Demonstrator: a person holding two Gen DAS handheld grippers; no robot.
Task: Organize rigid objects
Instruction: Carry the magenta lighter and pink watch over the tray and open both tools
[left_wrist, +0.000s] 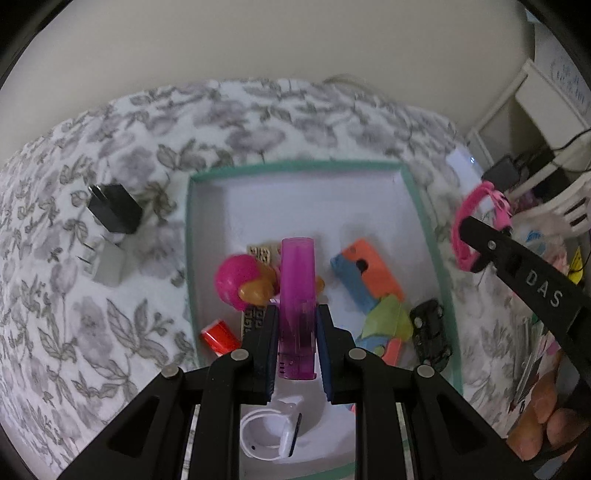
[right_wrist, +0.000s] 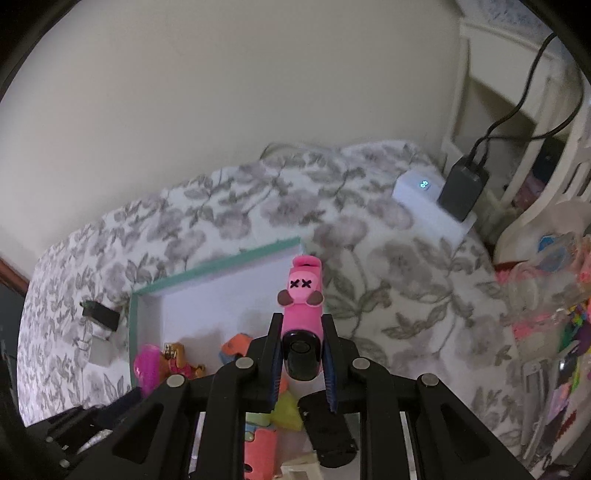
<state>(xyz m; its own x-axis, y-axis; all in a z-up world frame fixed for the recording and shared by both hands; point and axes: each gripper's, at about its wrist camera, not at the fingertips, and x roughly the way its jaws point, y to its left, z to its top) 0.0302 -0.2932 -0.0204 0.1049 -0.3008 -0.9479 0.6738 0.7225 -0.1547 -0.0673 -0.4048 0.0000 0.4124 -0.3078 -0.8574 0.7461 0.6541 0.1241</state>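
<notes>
My left gripper (left_wrist: 297, 309) is shut on a translucent purple tube (left_wrist: 297, 280), which stands up between the pads over a teal-rimmed box (left_wrist: 190, 236). The box holds a pink ball toy (left_wrist: 236, 280), an orange and blue block (left_wrist: 365, 275), a black toy car (left_wrist: 430, 332), a red piece (left_wrist: 219, 336) and a white cord (left_wrist: 266, 432). My right gripper (right_wrist: 302, 318) is shut on a pink toy with cross eyes and a black base (right_wrist: 303, 295), held above the box's right rim (right_wrist: 221, 262). In the left wrist view that right gripper (left_wrist: 476, 245) hangs beyond the box's right side.
The box lies on a floral bedcover (left_wrist: 110, 332). A black plug (left_wrist: 114, 214) and a grey plug (left_wrist: 107, 264) lie left of it. A white device (right_wrist: 424, 206) with a black adapter (right_wrist: 461, 192) sits at the far right corner. Colourful clutter (right_wrist: 554, 332) crowds the right edge.
</notes>
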